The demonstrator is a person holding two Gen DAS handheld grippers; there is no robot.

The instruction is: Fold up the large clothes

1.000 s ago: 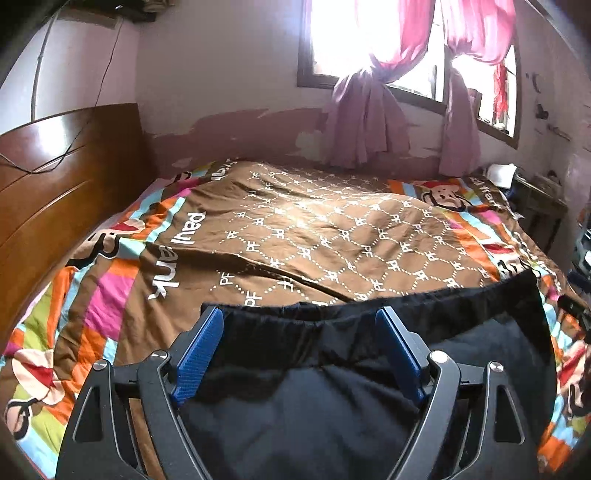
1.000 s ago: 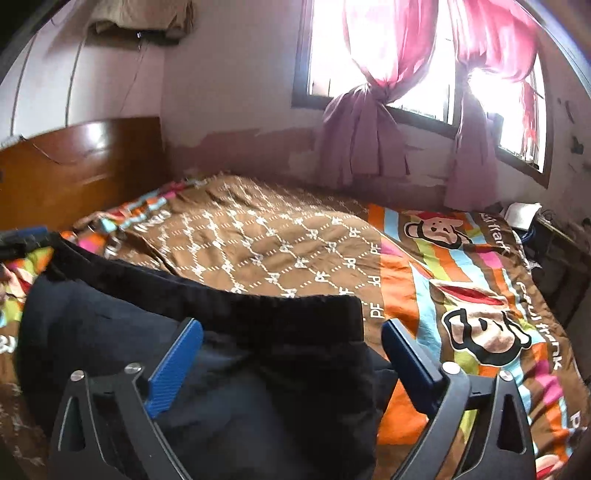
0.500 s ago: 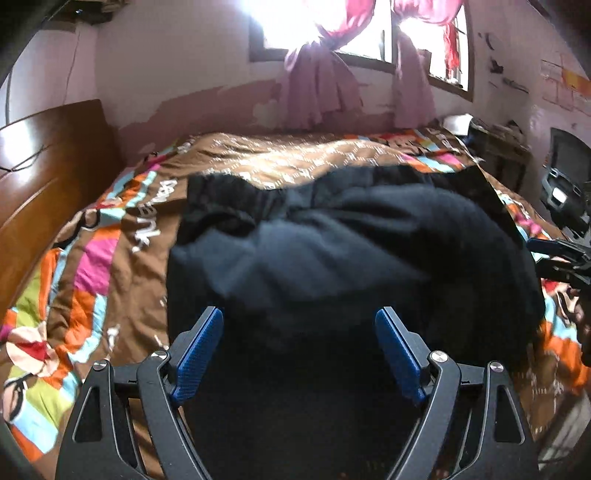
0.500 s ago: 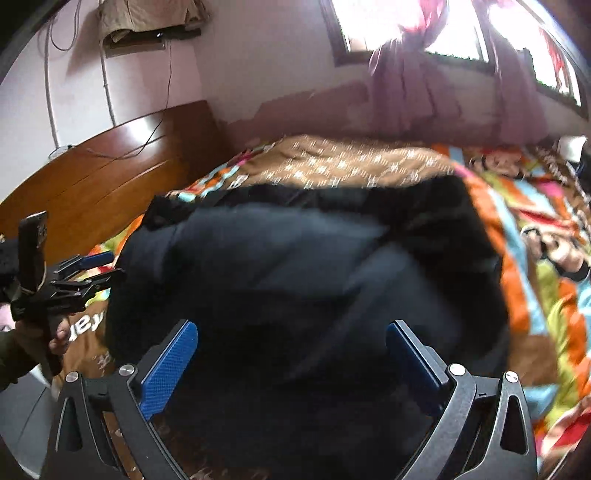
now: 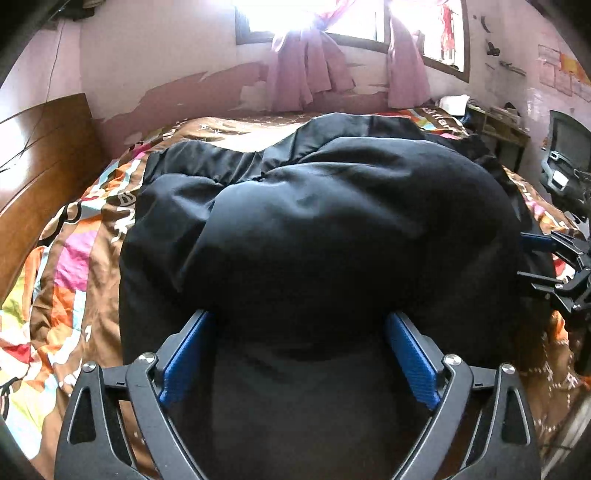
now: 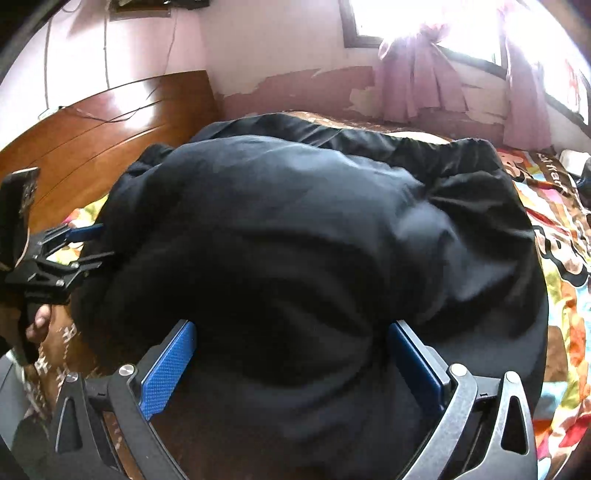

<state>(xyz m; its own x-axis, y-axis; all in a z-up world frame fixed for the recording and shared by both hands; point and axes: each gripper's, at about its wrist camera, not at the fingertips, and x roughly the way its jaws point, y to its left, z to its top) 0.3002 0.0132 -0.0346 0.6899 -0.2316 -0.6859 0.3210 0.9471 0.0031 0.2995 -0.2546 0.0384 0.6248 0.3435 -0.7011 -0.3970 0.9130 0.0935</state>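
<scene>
Closest in, the left tongs (image 5: 297, 354) were spread wide, their blue pads (image 5: 186, 363) apart on either side of a bulging fold of the black garment (image 5: 343, 229), gripping nothing. The right tongs (image 6: 291, 363) stood the same way, released, with dark cloth billowing between and just above the blue pads (image 6: 168, 373) but not pinched by them.

The black garment lay heaped on the bed, its upper layer doubled over into a rounded mound, and its far hem ran across the bedspread (image 5: 70, 266) toward the window side. In the right wrist view the left tongs (image 6: 83, 245) appeared at the garment's left edge, fingers parted around the cloth edge, with the person's hand (image 6: 38, 319) beneath them. In the left wrist view the right tongs (image 5: 541, 258) showed likewise at the garment's right edge.

Beyond, the colourful cartoon bedspread covered the bed. A wooden headboard (image 5: 44, 155) stood at the left, and pink curtains (image 5: 306, 77) hung knotted at the bright window (image 5: 354, 22) on the far wall.
</scene>
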